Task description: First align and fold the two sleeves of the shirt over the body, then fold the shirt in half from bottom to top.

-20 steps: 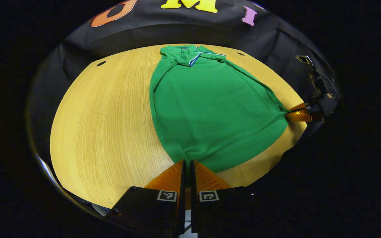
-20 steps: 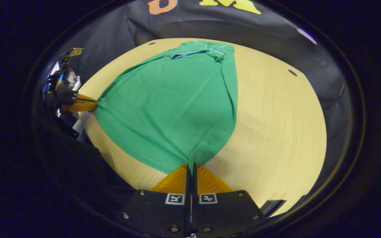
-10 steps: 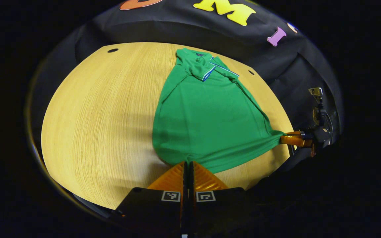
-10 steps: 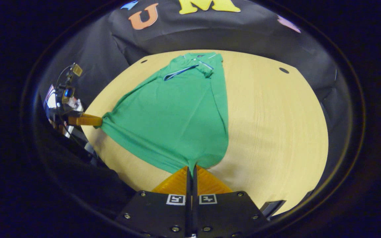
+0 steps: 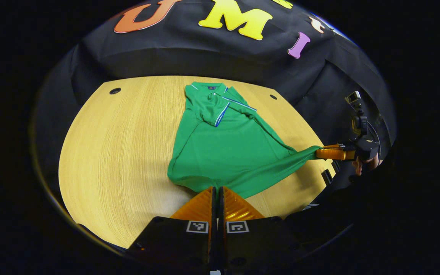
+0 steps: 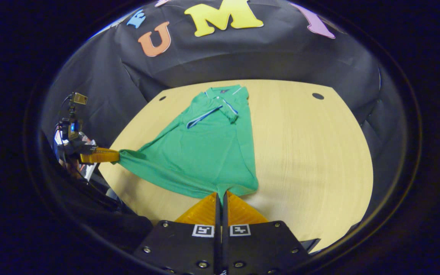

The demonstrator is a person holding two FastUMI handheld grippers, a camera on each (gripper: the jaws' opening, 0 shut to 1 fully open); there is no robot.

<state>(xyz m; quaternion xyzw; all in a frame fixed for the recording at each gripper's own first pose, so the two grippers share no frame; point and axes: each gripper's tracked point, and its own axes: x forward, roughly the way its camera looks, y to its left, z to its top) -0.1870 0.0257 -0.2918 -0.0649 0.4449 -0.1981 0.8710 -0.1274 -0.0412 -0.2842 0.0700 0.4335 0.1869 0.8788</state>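
A green polo shirt (image 5: pixel 227 149) lies on the wooden table, collar at the far side, both sleeves folded over the body. Its bottom hem is raised off the table at the two near corners. My left gripper (image 5: pixel 216 188) is shut on the hem's left corner. In the same view my right gripper (image 5: pixel 321 151) pinches the other corner at the right, a hand behind it. In the right gripper view the shirt (image 6: pixel 208 149) runs from my right gripper (image 6: pixel 220 192), shut on its corner, over to my left gripper (image 6: pixel 116 155) at the left.
The round-cornered wooden table (image 5: pixel 120 152) has small dark holes (image 5: pixel 115 91) near its far corners. Bare wood (image 6: pixel 311 152) spreads to the right of the shirt in the right gripper view. Black cloth walls the booth behind the table.
Both grippers have risen with the hem corners, lifting the shirt's bottom edge off the table. The shirt looks shorter and farther away as the hem comes up.
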